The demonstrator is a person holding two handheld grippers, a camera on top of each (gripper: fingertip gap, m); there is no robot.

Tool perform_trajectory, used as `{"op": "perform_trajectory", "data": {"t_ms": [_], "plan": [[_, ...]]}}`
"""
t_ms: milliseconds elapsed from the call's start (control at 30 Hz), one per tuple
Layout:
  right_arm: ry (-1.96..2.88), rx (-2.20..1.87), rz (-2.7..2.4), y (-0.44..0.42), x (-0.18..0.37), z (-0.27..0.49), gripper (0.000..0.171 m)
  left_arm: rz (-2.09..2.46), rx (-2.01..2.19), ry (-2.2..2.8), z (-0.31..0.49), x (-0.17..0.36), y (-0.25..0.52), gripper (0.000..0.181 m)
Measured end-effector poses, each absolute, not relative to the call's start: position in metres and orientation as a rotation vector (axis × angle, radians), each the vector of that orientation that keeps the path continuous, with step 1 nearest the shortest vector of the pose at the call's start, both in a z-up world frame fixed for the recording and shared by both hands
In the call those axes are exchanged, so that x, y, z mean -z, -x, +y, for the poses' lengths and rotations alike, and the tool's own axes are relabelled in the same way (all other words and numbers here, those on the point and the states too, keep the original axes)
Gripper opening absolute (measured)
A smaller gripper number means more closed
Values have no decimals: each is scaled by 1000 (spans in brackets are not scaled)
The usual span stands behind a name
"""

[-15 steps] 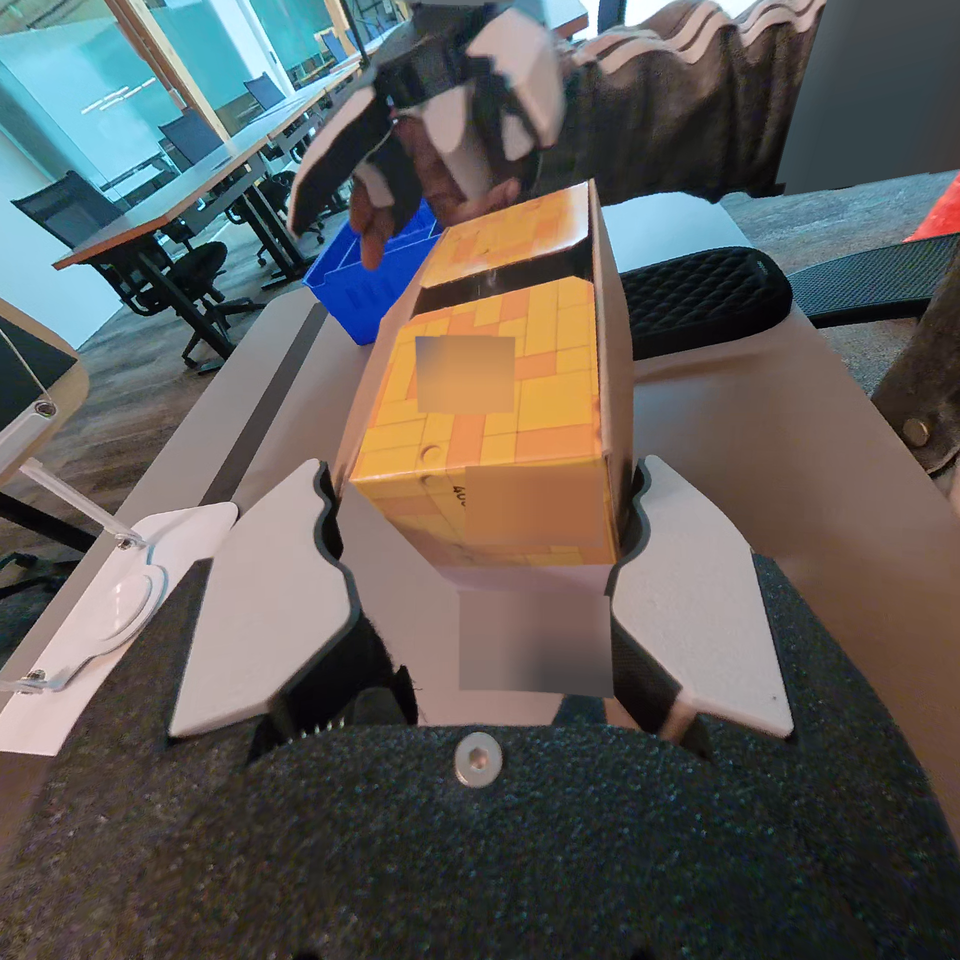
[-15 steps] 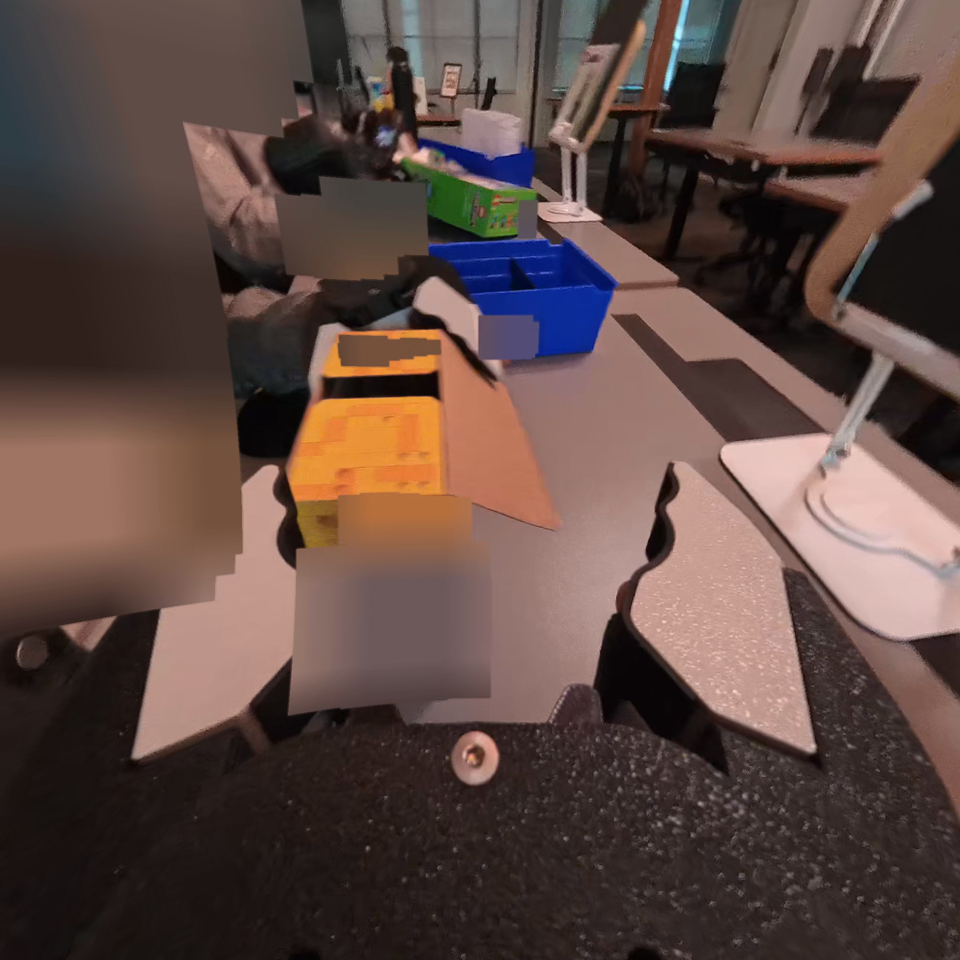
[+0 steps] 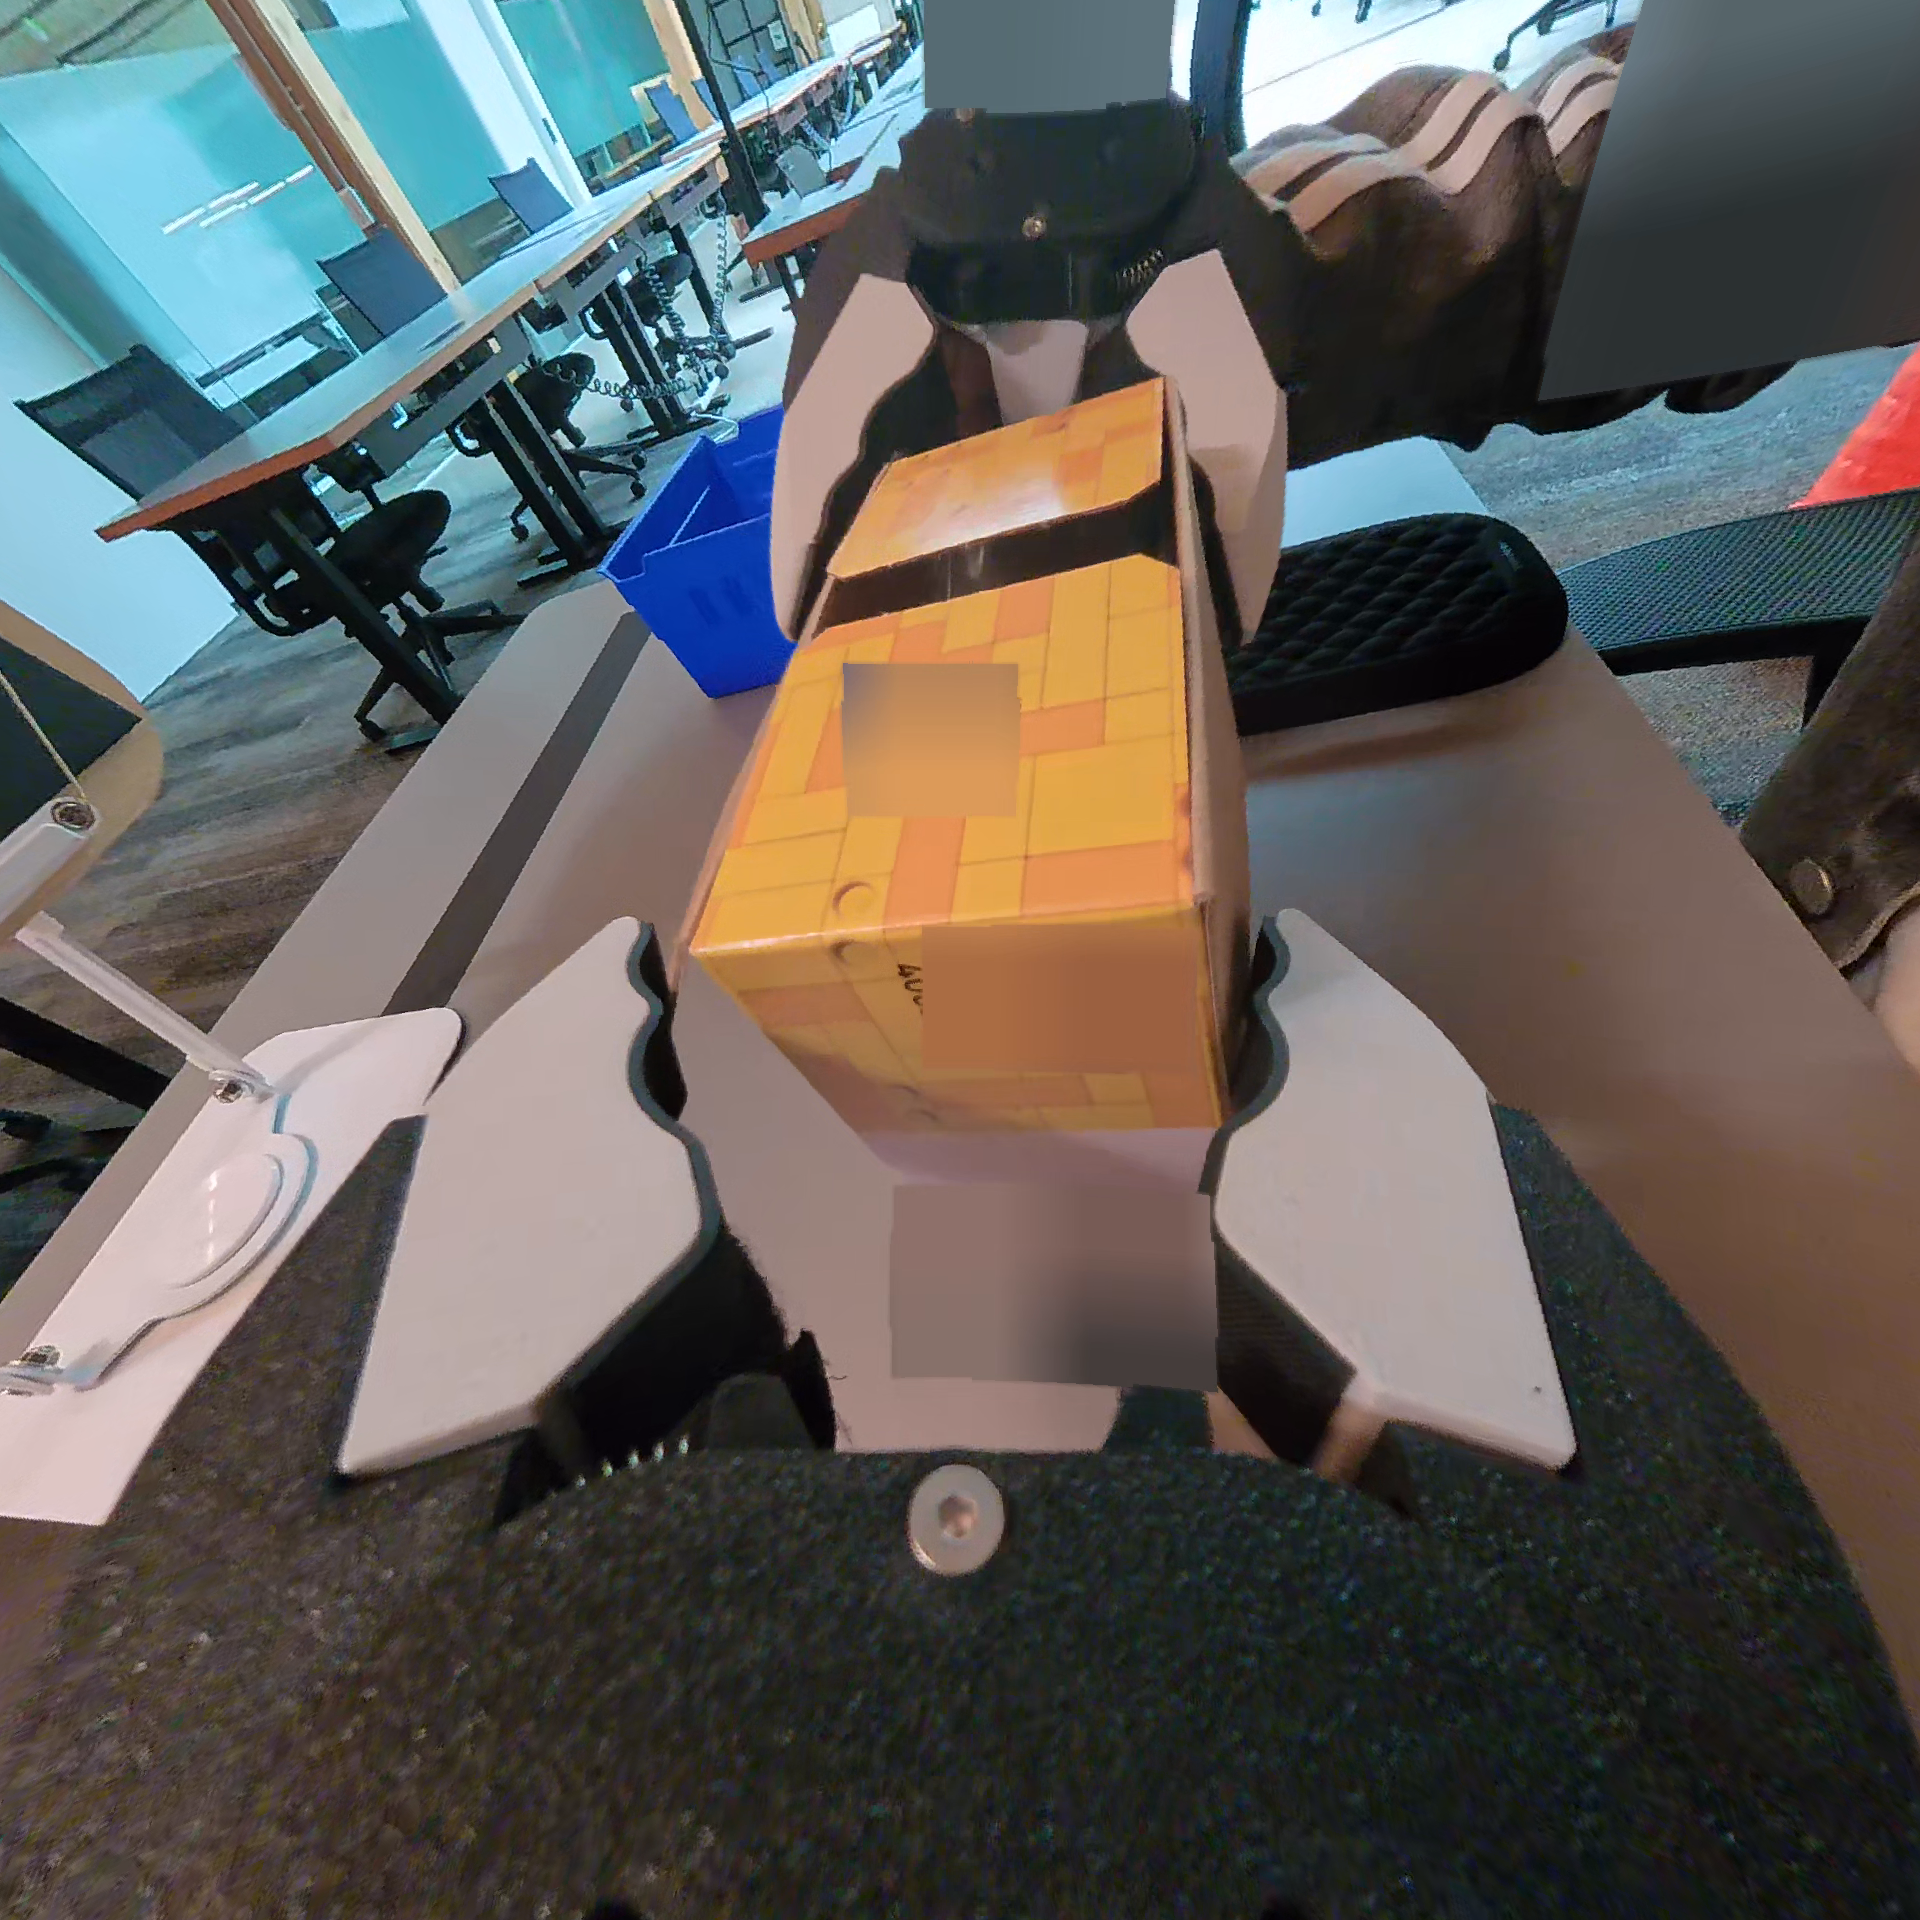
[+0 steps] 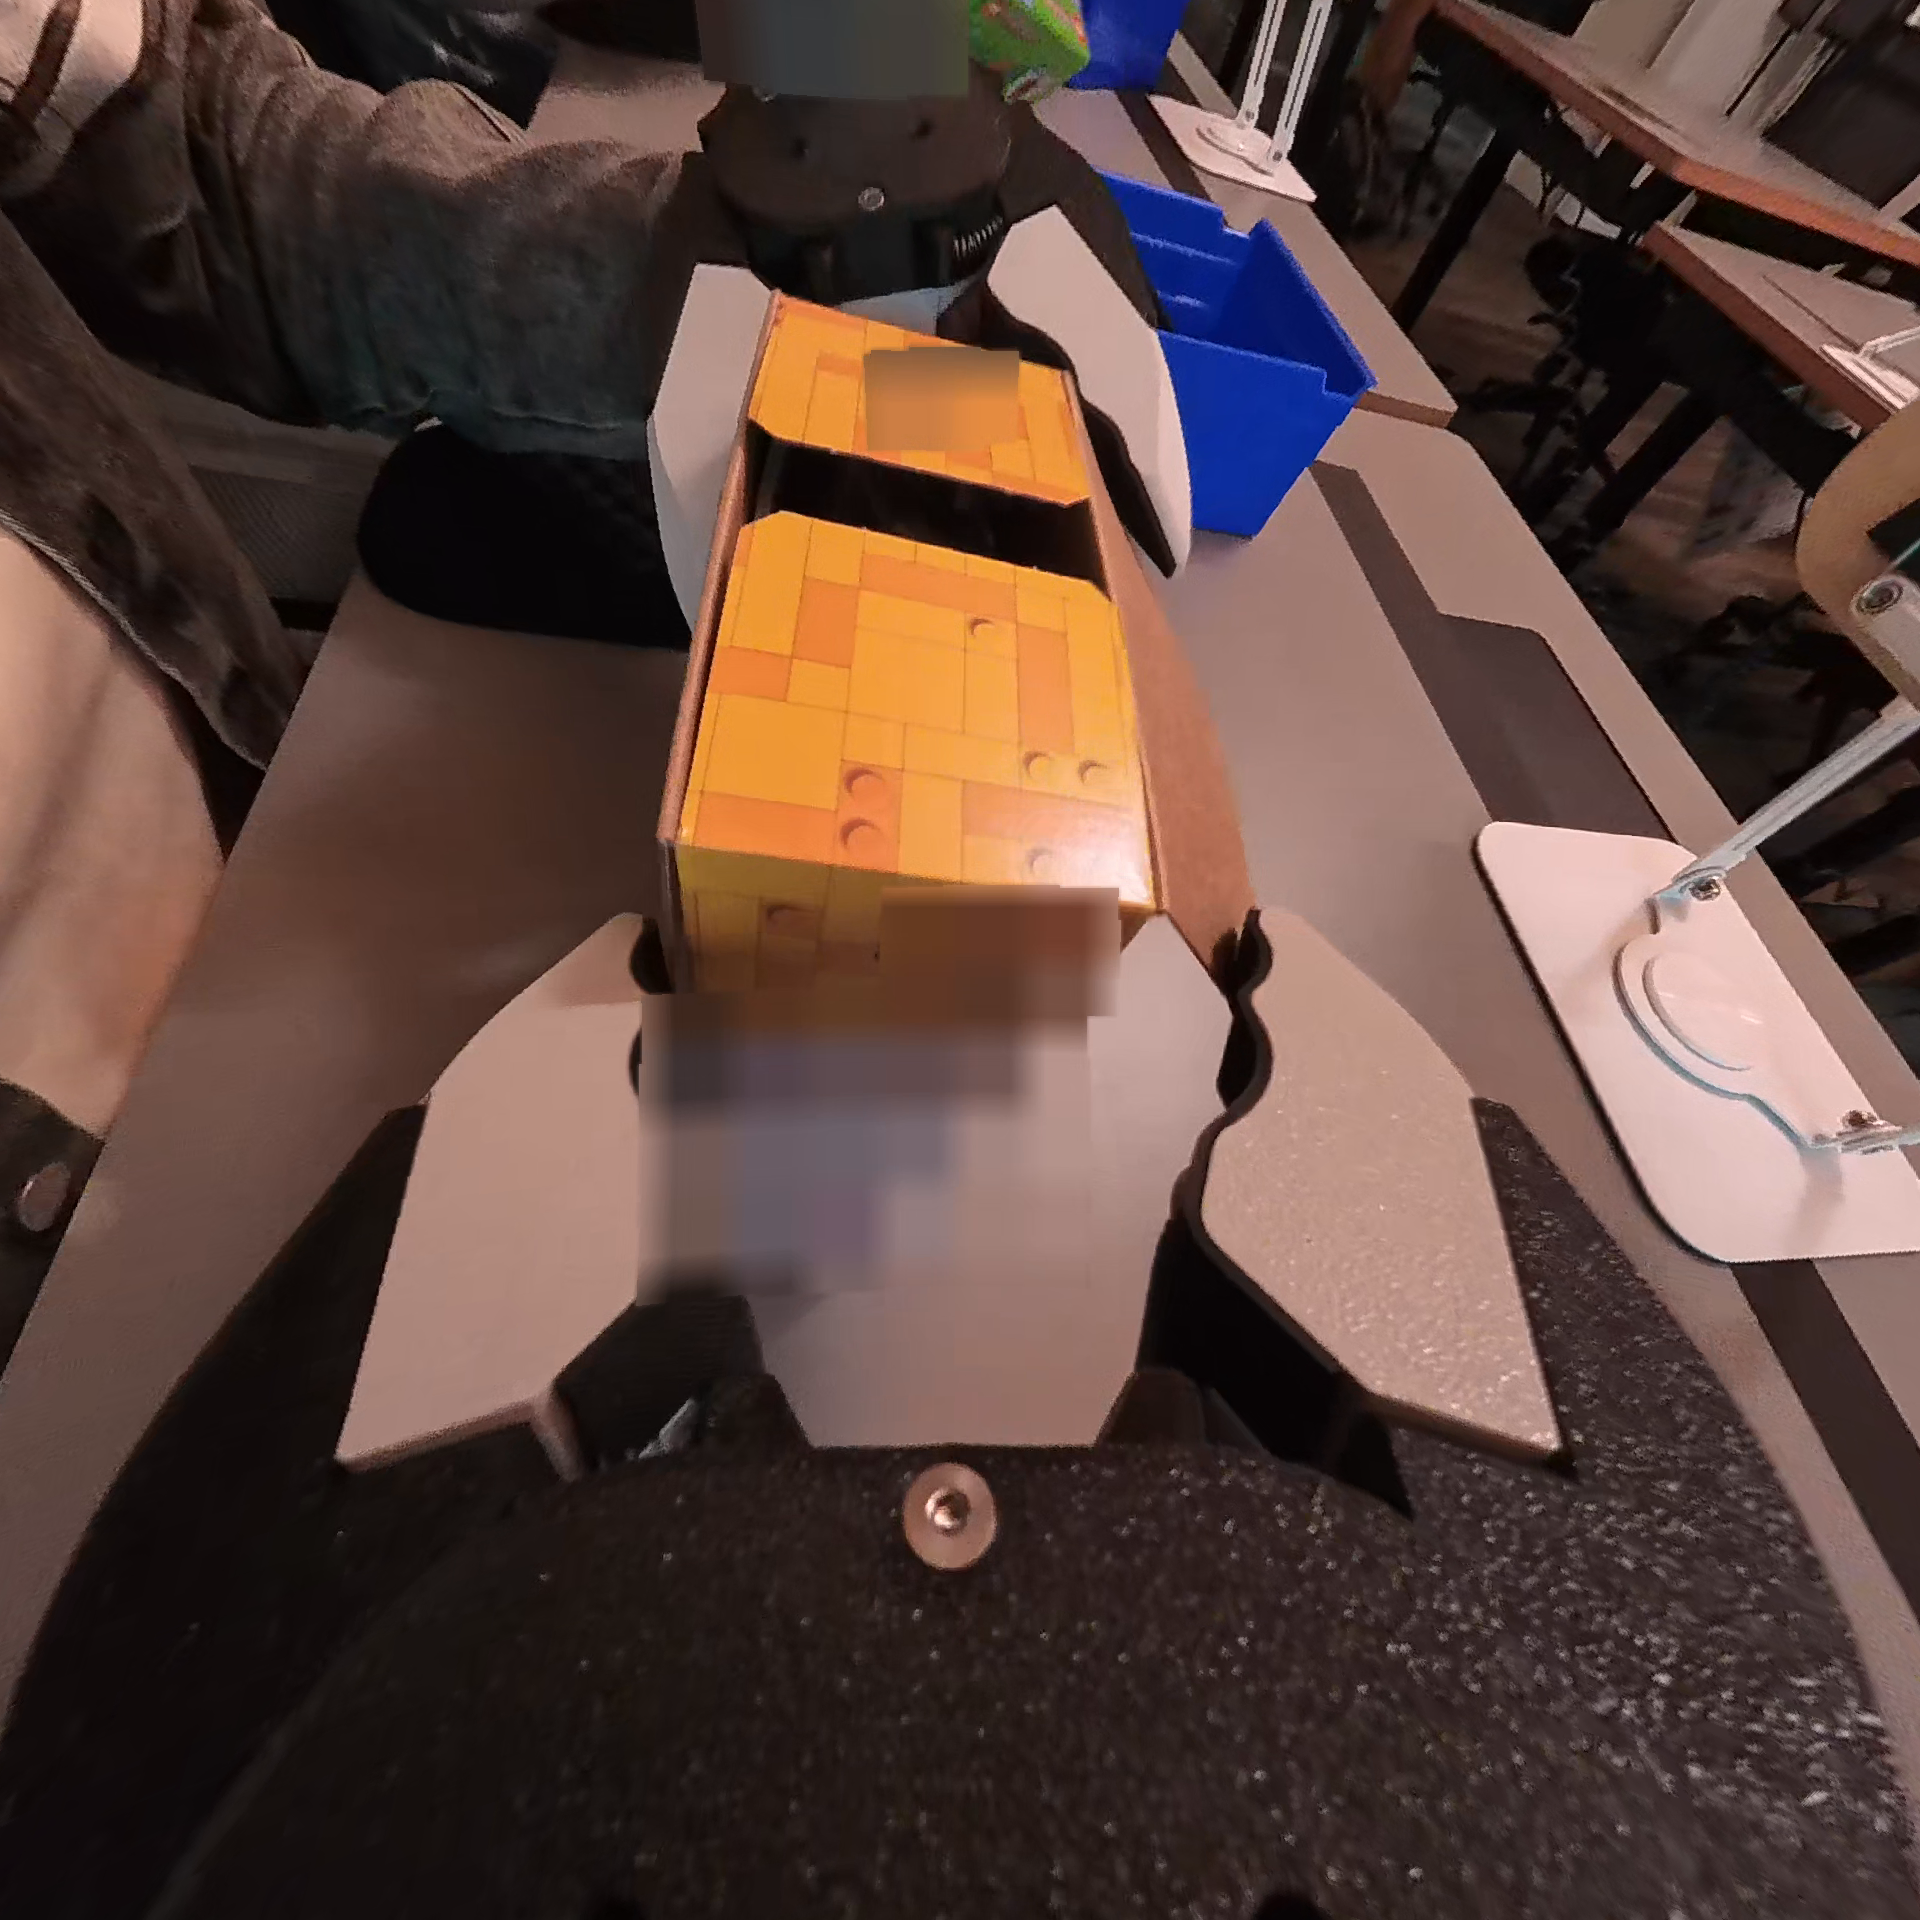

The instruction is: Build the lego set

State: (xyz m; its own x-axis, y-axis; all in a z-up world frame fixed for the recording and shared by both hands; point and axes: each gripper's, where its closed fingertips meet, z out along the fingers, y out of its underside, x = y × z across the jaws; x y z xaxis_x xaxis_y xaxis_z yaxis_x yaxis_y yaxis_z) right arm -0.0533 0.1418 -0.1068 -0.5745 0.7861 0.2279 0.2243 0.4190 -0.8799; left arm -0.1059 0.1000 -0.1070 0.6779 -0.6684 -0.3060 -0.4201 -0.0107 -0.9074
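Yellow and orange box (image 3: 966, 831) lying long-ways on the grey table (image 3: 1455, 935), one end toward each claw. Left claw (image 3: 951, 1029) clenched on the near end of the box in the left wrist view, one white finger (image 3: 540, 1195) tight against each side. Right claw (image 4: 940, 977) grasping the other end the same way, with its left finger at the box corner and its right finger touching a brown flap (image 4: 1195, 779) that sticks out along that side. Seen from the left wrist view, far off, the right claw hugging the far end of the box from both sides. Top of the box partly open: two patterned top flaps with a dark gap between them, nearer the right claw's far end in the right wrist view. Cannot tell what sits inside the gap, too dark. Blue bin (image 3: 707, 582) on the table just past the box, beside one finger of the far claw. White stand (image 3: 208, 1226) with a flat base near the table edge, well apart from the box. Grey and brown sleeve (image 4: 364, 260) reaching in behind the far claw in the right wrist view. Black mesh chair back (image 3: 1392, 613) beyond the table. More desks and chairs far behind.
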Motion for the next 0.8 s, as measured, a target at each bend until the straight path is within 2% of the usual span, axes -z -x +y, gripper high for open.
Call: {"op": "perform_trajectory", "data": {"t_ms": [233, 433, 733, 800], "plan": [[867, -1247, -1980, 49, 108, 138, 84, 872, 270, 1668, 98, 109, 106, 93], [877, -1348, -1920, 50, 106, 137, 75, 853, 287, 1679, 96, 110, 105, 85], [832, -1403, -1891, 48, 106, 135, 74, 808, 306, 1646, 94, 108, 103, 82], [847, -1396, -1893, 49, 106, 136, 81, 810, 310, 1645, 94, 108, 103, 82]]}}
